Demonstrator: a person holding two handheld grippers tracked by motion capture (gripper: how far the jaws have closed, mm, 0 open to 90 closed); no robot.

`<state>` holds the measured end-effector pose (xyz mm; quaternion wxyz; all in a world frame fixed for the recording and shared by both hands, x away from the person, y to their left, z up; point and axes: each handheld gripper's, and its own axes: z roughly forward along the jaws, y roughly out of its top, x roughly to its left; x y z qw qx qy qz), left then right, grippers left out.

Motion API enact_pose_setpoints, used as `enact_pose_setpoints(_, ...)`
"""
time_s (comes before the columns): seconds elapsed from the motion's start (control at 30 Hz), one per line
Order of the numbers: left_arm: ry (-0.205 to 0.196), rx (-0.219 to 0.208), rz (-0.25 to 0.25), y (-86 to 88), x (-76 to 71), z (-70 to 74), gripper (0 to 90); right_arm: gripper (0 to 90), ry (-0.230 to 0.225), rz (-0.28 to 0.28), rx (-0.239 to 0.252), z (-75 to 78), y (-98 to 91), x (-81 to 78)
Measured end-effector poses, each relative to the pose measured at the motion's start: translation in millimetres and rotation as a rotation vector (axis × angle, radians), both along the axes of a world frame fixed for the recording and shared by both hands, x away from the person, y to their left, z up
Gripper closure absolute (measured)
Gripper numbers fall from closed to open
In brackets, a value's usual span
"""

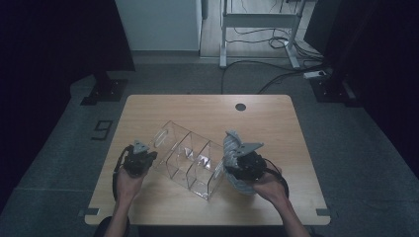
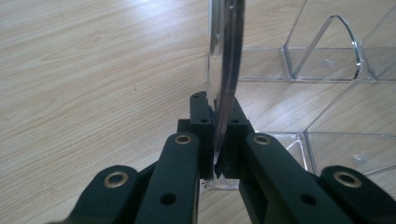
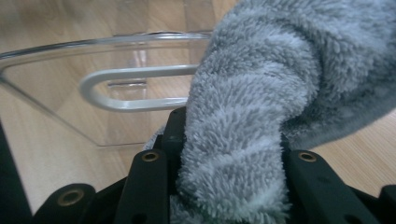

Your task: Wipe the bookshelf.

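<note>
**Clear organiser pinned at one end, grey cloth held at the other**

A clear acrylic organiser with several open compartments lay slantwise across the middle of the wooden tabletop, running from the far left toward the near right. The left tool sat at the organiser's left end, and in the left gripper view its jaws were clenched on the thin edge of one transparent wall, the pane standing upright between the black pads and rising out of the top of that view. Further compartments with a rounded cut-out divider lay beyond it to the right, resting on the wood.

The right tool was at the organiser's near right end, grasping a fluffy grey cloth. In the right gripper view the cloth bulged thickly between the two jaws, bunched into a roll and spreading wide toward the upper right. The organiser's curved transparent rim and a pale slot-shaped opening lay just to the left of the cloth; whether the cloth pressed against the plastic could not be told. In the high view the cloth stood right beside the end compartment, a hand behind the tool.
</note>
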<state>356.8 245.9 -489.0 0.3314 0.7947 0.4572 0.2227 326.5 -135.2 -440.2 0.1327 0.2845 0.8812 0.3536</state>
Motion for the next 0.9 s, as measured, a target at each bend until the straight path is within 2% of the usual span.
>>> enact_pose_setpoints(0.2, 0.003, 0.004, 0.005, -0.9, -0.2, 0.2, 86.9, 63.2, 0.013, 0.057, 0.02, 2.3, 6.2, -13.7)
enact_pose_setpoints(0.5, 0.006, 0.008, 0.008, -1.4, -0.2, 0.4, 86.8, 63.2, 0.01, 0.109, -0.013, 4.6, 20.5, -31.8)
enact_pose_setpoints(0.9, 0.014, 0.014, 0.019, -2.9, -0.2, 1.1, 86.8, 62.9, 0.012, 0.172, -0.05, 5.0, 32.9, -48.0)
